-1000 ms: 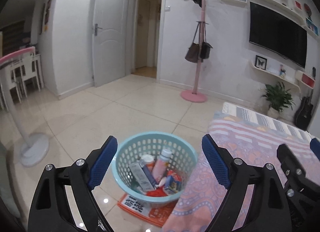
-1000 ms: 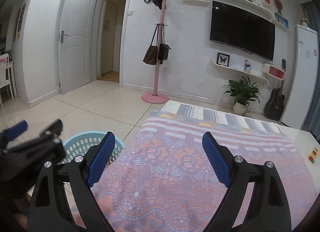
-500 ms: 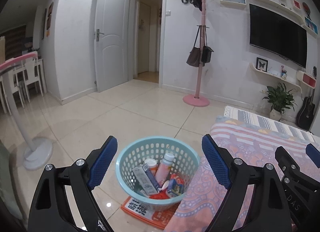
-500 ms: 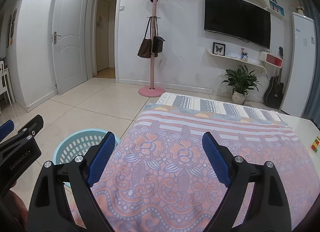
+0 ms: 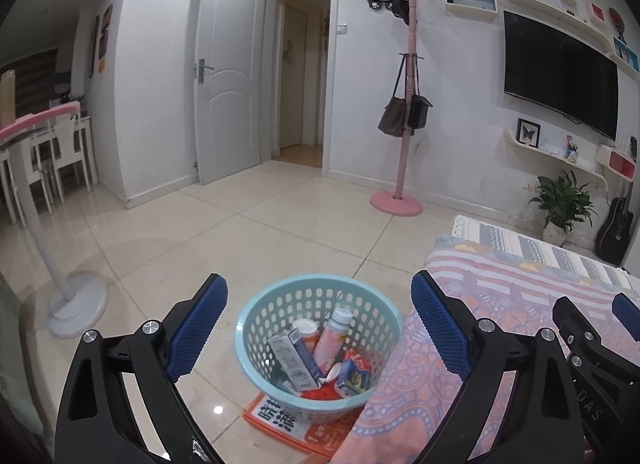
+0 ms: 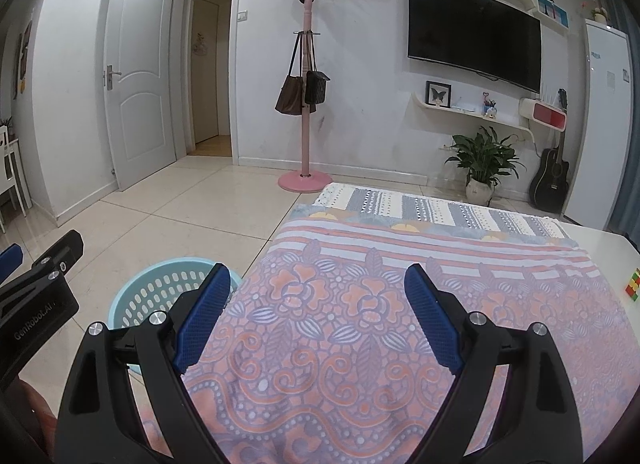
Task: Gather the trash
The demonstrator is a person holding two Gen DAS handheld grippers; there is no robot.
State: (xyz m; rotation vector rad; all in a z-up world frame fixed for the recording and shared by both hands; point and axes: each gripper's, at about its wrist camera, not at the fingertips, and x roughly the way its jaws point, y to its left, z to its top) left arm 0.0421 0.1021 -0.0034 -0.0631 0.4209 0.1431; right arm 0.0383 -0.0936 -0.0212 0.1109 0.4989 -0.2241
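Trash [image 5: 320,356] sits piled in the blue basket [image 5: 256,316] at lower centre, beside the patterned cloth [image 6: 400,344], as the left gripper [image 5: 318,314] has just spread wider, empty like the wide-open right gripper [image 6: 318,306], suggesting collection is done.

Glossy tiled floor [image 5: 168,240] mirrors light; perforated plastic basket [image 5: 256,316] looks smooth; patterned cloth [image 6: 360,328] is matt and woven; the tongs' blue pads [image 5: 440,324] are finely textured.

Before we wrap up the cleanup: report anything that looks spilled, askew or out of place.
Nothing is spilled. The blue basket stands upright on the floor, trash inside it. One oddity: it sits on a flat orange printed sheet that juts out from under it. A small coloured cube lies alone on the white tabletop, right of the patterned cloth.
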